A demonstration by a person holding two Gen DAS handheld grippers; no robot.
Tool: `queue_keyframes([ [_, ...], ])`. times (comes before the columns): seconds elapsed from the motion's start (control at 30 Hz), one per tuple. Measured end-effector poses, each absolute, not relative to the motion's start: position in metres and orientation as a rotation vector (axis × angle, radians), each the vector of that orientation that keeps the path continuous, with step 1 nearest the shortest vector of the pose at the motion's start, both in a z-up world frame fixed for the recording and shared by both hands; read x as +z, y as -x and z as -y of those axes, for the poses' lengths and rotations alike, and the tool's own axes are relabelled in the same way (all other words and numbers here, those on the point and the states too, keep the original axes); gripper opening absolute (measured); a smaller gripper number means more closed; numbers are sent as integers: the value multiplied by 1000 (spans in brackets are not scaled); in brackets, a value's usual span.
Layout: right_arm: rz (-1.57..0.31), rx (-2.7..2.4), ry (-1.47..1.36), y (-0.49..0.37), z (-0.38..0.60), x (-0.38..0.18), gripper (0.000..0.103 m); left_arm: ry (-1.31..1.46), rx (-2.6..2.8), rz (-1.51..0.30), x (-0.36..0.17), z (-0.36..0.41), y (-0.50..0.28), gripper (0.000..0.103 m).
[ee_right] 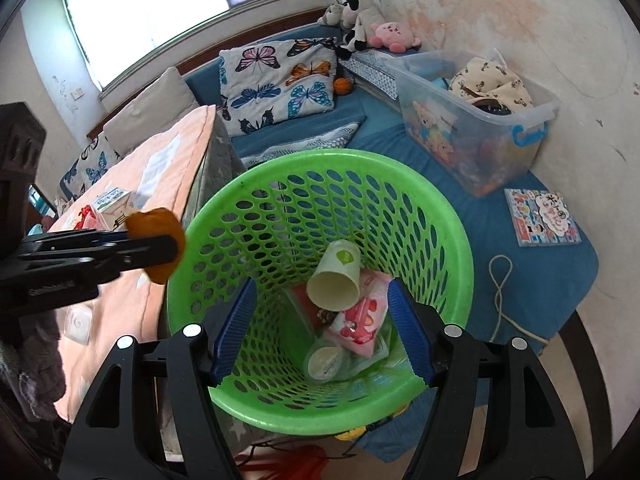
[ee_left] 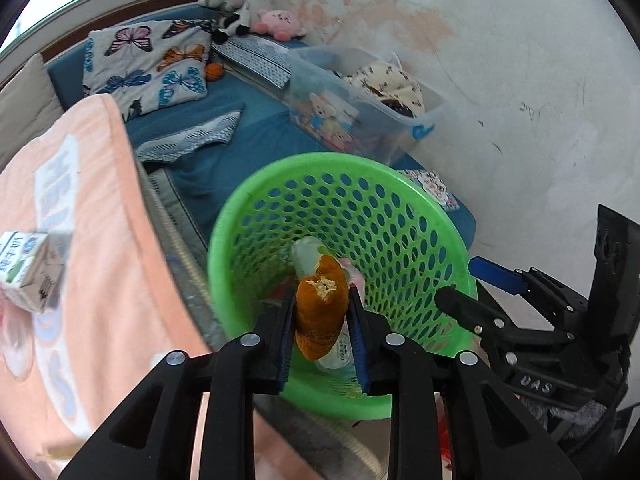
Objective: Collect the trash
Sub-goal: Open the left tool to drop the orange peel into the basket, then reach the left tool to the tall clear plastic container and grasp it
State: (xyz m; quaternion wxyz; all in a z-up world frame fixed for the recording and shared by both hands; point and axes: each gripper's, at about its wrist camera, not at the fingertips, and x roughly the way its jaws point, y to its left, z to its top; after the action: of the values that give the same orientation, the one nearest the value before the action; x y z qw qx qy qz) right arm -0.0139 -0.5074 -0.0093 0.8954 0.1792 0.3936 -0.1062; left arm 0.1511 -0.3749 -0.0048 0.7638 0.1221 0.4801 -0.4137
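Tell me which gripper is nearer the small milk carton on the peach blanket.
Left. The left gripper, clamping orange peel, sits beside the milk carton; the right gripper hangs open over the green basket.

We look down into a green basket with our right gripper spread wide above its near rim, nothing between the 2 blue pads. Inside lie a paper cup on its side, a pink wrapper and a clear plastic lid. At left, the left gripper pinches an orange peel beside the basket's rim, over a peach blanket where a milk carton sits.
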Motion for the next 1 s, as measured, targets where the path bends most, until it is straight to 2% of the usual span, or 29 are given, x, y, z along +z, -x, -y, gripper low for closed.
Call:
queue_keyframes([
  [0.07,-819,-217,-375,16,507,-11,68,-271,-903,-1048,-9,380,-150,32],
  [0.1,-821,-217,-375,16,507,-12,68,-270,-906,-1046,-10,382,-149,40],
  [0.17,-824,-214,-376,17,507,-13,68,-270,-909,-1036,-10,382,-149,44],
  [0.23,-826,-213,-377,18,507,-15,68,-272,-906,-1032,-10,379,-148,55],
  [0.5,-818,-181,-371,18,497,-13,68,-316,-862,-976,3,325,-142,56],
  [0.8,-814,-128,-338,5,471,-3,69,-330,-773,-944,9,239,-144,72],
  [1.0,-821,-94,-303,-9,446,5,69,-396,-715,-940,0,179,-147,76],
])
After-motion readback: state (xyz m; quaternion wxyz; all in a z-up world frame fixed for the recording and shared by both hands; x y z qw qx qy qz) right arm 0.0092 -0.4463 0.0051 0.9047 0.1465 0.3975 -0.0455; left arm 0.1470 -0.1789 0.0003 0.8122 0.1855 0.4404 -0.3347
